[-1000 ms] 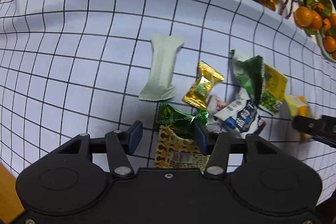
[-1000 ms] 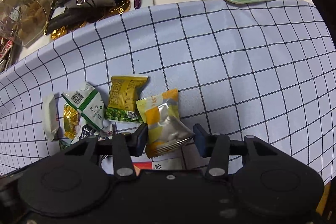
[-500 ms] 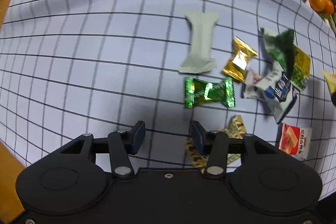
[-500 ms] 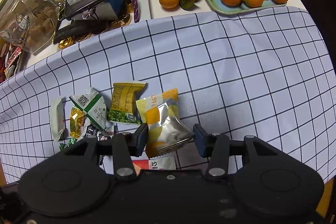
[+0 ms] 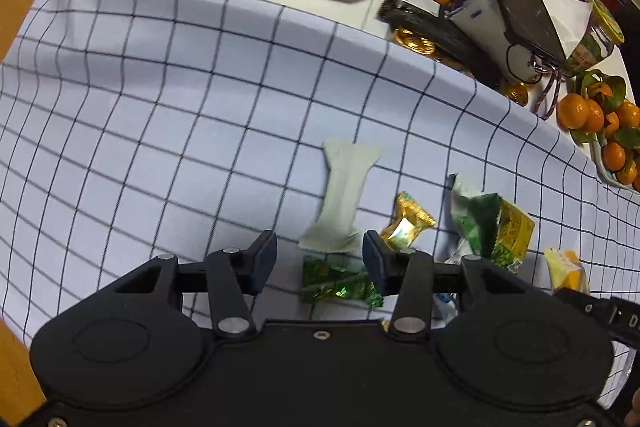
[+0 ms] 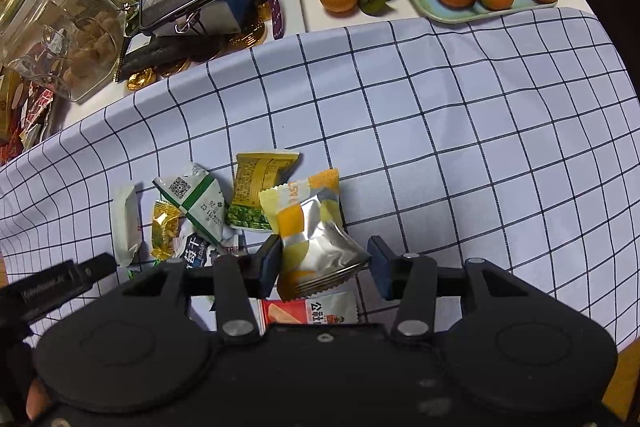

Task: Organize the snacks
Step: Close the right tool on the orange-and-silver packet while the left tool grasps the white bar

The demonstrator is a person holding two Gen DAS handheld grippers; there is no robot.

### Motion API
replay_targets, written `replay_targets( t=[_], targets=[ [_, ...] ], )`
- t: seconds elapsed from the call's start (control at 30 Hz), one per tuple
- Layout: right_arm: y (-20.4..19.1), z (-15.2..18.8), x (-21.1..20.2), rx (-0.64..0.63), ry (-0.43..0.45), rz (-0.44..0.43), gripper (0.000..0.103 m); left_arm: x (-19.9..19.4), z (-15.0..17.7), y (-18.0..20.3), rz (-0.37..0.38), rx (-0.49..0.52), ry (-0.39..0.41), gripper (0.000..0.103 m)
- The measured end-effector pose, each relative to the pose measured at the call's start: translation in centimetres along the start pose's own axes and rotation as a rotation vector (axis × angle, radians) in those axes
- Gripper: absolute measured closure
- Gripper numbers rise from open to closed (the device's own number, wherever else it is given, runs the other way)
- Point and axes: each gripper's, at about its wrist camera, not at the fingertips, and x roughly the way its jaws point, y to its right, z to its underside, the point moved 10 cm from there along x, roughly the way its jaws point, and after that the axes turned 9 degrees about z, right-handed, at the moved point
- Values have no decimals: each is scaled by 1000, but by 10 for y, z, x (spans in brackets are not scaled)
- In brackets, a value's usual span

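a right gripper [image 6: 322, 265] clamps a yellow and silver snack packet [image 6: 310, 227] by its crimped end, just above the checked cloth [image 6: 460, 147]. the left gripper [image 5: 316, 261], jaws apart and empty, hangs over a green foil candy [image 5: 336, 281]. light, crinkly and slippery, such wrappers are probably best pinched at the flat sealed ends.

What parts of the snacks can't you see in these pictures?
- Red-and-white packet, right wrist view: near end hidden behind the right gripper.
- Green foil candy, left wrist view: one end behind the left gripper.
- Blue-and-white packet, right wrist view: partly covered.
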Motion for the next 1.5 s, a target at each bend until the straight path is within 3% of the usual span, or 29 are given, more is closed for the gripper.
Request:
replay_targets(
  t=[0.2,0.4,0.57,0.63,0.83,0.97,1.23,1.5],
  targets=[
    [-4,2,0,-13,-9,-21,54,9,-7,0,-68,13,12,49],
    [-5,3,-5,-34,-1,-38,54,20,-12,-1,-52,-25,-4,49],
    [-2,3,-8,-31,-5,-56,54,23,-15,0,-92,0,12,49],
    [-1,4,-10,-29,-1,-60,54,24,-15,-1,-98,0,15,55],
    [0,5,-13,-24,9,-61,54,29,-13,7,-69,36,8,77],
    [2,4,-14,-13,11,-58,54,24,-11,11,-82,68,25,78],
    [6,3,-17,6,20,-63,54,-1,1,15,-36,89,28,78],
    [0,9,-22,-6,11,-94,54,-15,36,25,42,144,-48,78]
  ],
)
